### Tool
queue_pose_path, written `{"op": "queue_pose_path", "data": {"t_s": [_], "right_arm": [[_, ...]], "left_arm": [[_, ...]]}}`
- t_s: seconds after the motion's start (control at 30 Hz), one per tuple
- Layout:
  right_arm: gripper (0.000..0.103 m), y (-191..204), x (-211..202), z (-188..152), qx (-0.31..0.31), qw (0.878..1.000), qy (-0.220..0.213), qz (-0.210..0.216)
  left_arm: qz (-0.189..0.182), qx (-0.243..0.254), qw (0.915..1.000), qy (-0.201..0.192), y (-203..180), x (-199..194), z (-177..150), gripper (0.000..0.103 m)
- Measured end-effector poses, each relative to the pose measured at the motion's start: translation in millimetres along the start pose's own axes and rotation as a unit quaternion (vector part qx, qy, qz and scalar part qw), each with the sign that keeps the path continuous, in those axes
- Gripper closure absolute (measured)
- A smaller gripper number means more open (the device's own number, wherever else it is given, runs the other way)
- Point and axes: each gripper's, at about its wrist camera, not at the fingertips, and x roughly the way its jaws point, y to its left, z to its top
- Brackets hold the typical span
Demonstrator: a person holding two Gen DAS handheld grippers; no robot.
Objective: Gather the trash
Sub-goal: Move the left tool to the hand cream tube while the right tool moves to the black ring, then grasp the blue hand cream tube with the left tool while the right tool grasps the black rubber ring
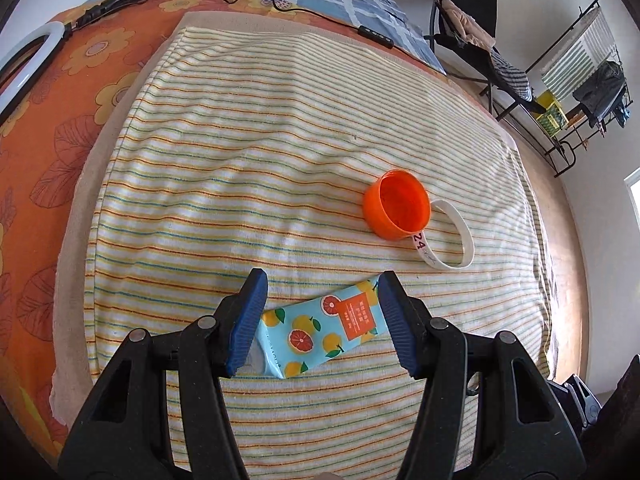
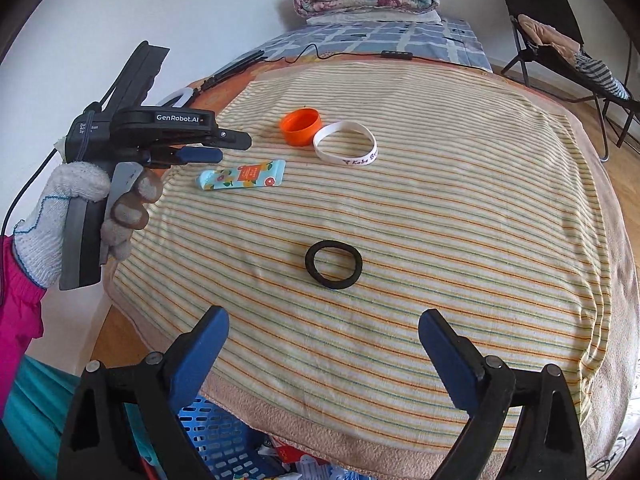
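A light-blue snack wrapper printed with oranges and grapefruit slices (image 1: 320,330) lies flat on the striped yellow-and-white towel (image 1: 248,184) that covers the bed, and the left gripper (image 1: 320,312) hovers over it with its blue-padded fingers (image 1: 250,316) spread apart, one at each end of the wrapper; whether the pads touch it cannot be told. From the right wrist view the same left gripper (image 2: 208,155) appears side-on, held by a hand in a white knit glove (image 2: 80,216), its tips just above the left end of the wrapper (image 2: 244,174). Beyond the wrapper sits an orange plastic bottle cap (image 1: 398,204), open side up, with a white silicone wristband bearing printed lettering (image 1: 452,236) touching its right edge. Nearer the right gripper (image 2: 324,344), whose fingers also stand wide apart and hold nothing, a black elastic hair tie (image 2: 333,264) lies alone on the towel, well apart from the other items. Below the towel's near edge, a blue perforated plastic basket (image 2: 216,436) shows between the right gripper's arms, with some packaging inside it.
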Motion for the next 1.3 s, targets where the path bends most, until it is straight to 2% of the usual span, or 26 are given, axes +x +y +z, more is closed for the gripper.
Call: {"op": "queue_pose_path", "data": {"t_s": [0.17, 0.3, 0.37, 0.47, 0.53, 0.67, 0.8, 1.0, 1.07, 1.2, 1.3], "right_arm": [[0.010, -3, 6, 2, 0.001, 1.000, 0.005, -0.004], [0.010, -7, 9, 3, 0.003, 1.000, 0.007, -0.006], [0.011, -8, 11, 4, 0.002, 1.000, 0.007, -0.008], [0.011, -9, 15, 6, 0.001, 1.000, 0.010, -0.013], [0.014, -12, 17, 6, 0.007, 1.000, 0.013, -0.014], [0.016, -13, 19, 7, 0.011, 1.000, 0.014, -0.017], [0.016, -13, 20, 6, 0.009, 1.000, 0.015, -0.017], [0.016, -10, 23, 9, 0.008, 1.000, 0.014, -0.015], [0.016, -9, 24, 10, 0.008, 1.000, 0.013, -0.014], [0.016, -4, 25, 11, 0.006, 1.000, 0.014, -0.011], [0.016, -2, 26, 11, 0.004, 1.000, 0.015, -0.011]], "left_arm": [[-0.022, 0.014, 0.9991, 0.033, 0, 3, -12, 0.044], [0.014, 0.080, 0.9960, 0.039, -16, -3, -31, 0.044], [0.047, 0.127, 0.9900, 0.040, -27, -1, -40, 0.044], [0.101, 0.206, 0.9725, 0.040, -46, 5, -55, 0.044], [0.120, 0.233, 0.9645, 0.034, -53, 8, -62, 0.044], [0.116, 0.222, 0.9675, 0.034, -52, 8, -59, 0.044], [0.095, 0.191, 0.9764, 0.037, -43, 5, -46, 0.054], [0.067, 0.160, 0.9844, 0.030, -34, -6, -34, 0.059], [0.060, 0.163, 0.9841, 0.033, -35, -6, -34, 0.059], [0.079, 0.178, 0.9801, 0.038, -41, 2, -35, 0.058], [0.075, 0.173, 0.9812, 0.041, -40, 6, -34, 0.058]]}}
